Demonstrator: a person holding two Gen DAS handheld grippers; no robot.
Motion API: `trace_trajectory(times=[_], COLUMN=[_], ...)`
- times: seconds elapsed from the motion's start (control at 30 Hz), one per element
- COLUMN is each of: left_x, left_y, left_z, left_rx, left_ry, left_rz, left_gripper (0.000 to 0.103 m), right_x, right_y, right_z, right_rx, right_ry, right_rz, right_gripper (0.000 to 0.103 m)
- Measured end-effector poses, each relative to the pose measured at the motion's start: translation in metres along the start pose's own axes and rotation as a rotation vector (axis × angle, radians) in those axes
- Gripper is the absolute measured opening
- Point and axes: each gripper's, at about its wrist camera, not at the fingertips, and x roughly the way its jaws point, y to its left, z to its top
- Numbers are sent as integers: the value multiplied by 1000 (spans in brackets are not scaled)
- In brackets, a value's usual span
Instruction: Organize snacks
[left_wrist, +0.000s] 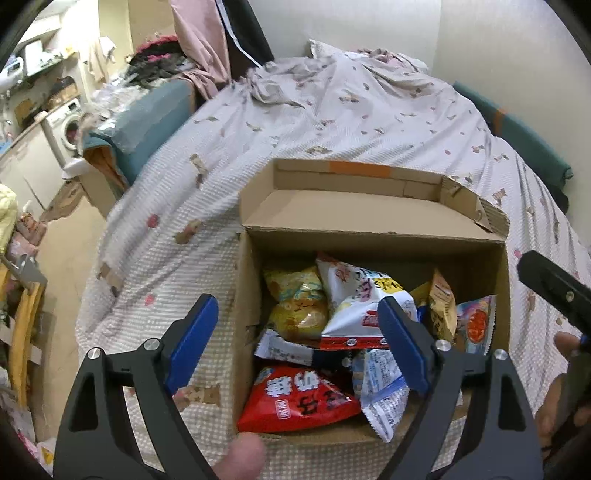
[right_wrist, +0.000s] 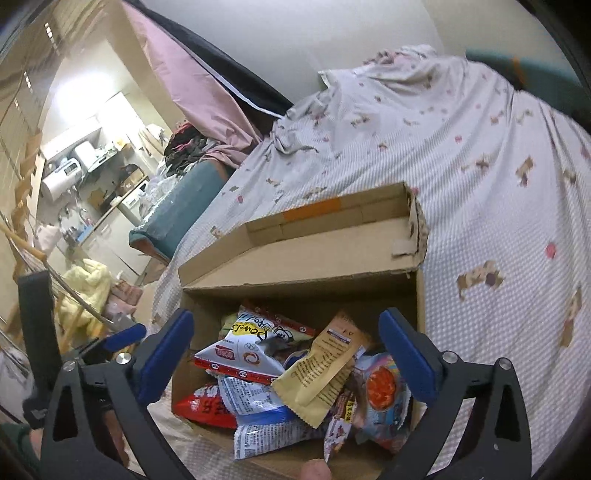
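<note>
Where hand-held grippers (left_wrist: 295, 339) gape: snacks (left_wrist: 332, 325) below.

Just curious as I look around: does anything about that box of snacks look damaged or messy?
Yes. The cardboard box on the bed has a torn, ragged corner on its open lid, and an orange tape strip remains on the lid edge. Inside, the snack bags lie jumbled and overlapping, not in rows.

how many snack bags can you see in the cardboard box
About 7 in the brown cardboard box: yellow bag back left, white-and-red bag centre, tan packet and pink-orange bag right, white-and-navy bag left, red bag and white-blue bag nearest. More may lie underneath.
</note>
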Motion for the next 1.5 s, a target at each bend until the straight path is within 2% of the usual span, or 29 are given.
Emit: trace_trajectory(times=[0.2, 0.27, 0.4, 0.57, 0.83, 0.93, 1.1, 1.23, 1.33, 1.43, 1.5], left_x=[-26, -39, -62, -87, -115, -123, -120, -116, -109, -99, -94], left_y=[4, 7, 11, 23, 38, 38, 41, 41, 38, 40, 41], left_z=[-5, -9, -19, -38, -76, -93, -108, -116, -119, -116, -116], left_rx=[3, -2, 4, -36, -56, -45, -39, -26, 13, -25, -35], left_ry=[-70, -99, -132, -148, -146, -158, -158, -203, -233, -190, -169], left_rz=[-6, -13, -25, -77, -82, -63, -29, -6, 26, -25, -31], left_gripper=[89, 96, 102, 103, 103, 103, 103, 103, 103, 103, 103], right_x=[-32, -44, -61, -84, -115, -122, -122, -110, -92, -83, -81], right_y=[17, 22, 26, 36, 54, 60, 70, 67, 58, 55, 53], right_z=[-4, -7, -8, -22, -62, -77, -99, -116, -120, -120, -120], right_rx=[-54, -56, -10, 5, -57, -93, -153, -187, -164, -169, -152], right_ry=[-69, -80, -61, -48, -56, -61, -89, -114, -58, -53, -56], right_rz=[-66, -91, -104, -129, -186, -206, -234, -242, -260, -294, -292], right_gripper=[103, 103, 103, 103, 103, 103, 103, 103, 103, 103, 103])
